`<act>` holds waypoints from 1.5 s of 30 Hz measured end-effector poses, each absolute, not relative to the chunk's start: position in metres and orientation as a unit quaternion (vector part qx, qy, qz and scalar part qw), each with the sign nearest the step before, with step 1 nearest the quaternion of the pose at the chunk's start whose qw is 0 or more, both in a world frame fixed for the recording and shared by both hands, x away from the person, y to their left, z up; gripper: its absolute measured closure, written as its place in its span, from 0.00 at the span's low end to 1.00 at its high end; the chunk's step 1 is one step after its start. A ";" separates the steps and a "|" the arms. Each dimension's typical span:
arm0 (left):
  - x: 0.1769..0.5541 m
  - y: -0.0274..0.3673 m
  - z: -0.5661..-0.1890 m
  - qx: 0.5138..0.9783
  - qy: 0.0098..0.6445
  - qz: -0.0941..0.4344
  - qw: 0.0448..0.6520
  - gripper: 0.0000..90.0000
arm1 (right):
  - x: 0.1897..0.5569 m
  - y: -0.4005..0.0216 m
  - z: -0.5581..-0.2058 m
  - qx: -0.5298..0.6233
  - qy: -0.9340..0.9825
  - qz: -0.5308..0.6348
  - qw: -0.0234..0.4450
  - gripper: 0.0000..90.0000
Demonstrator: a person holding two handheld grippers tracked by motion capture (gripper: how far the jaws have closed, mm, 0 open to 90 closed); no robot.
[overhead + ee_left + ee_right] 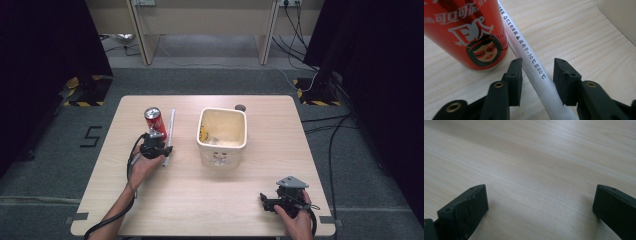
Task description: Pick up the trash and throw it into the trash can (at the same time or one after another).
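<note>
My right gripper [267, 200] sits nearest, low on the table [210, 210], well right and in front of the can; jaws spread wide, holding nothing. My left gripper [537, 71] is just in front of the can, jaws part open, straddling a white wrapped straw [531, 62] without pinching it. Red can [155, 123] stands upright, straw touching its right side. Cream tub [222, 136] sits right of the can, near. Light wood table, grey carpet, cables, black curtains either side.
</note>
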State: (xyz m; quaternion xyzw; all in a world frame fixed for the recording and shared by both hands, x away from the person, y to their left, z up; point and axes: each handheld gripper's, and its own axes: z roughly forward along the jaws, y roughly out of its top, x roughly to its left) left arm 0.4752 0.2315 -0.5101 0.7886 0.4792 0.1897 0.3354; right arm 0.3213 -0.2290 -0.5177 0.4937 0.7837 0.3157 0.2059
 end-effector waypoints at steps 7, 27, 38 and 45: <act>0.477 0.234 -0.510 0.803 0.456 0.185 0.337 0.86 | 0.321 -0.229 -0.518 0.493 0.784 0.315 0.206 0.00; 0.450 0.243 -0.449 0.805 0.421 0.173 0.380 0.88 | 0.321 -0.229 -0.518 0.490 0.786 0.316 0.204 0.00; 0.436 0.255 -0.412 0.809 0.397 0.172 0.398 0.88 | 0.321 -0.229 -0.518 0.490 0.786 0.316 0.204 0.00; 0.424 0.258 -0.390 0.810 0.378 0.162 0.419 0.88 | 0.321 -0.229 -0.518 0.490 0.786 0.317 0.205 0.00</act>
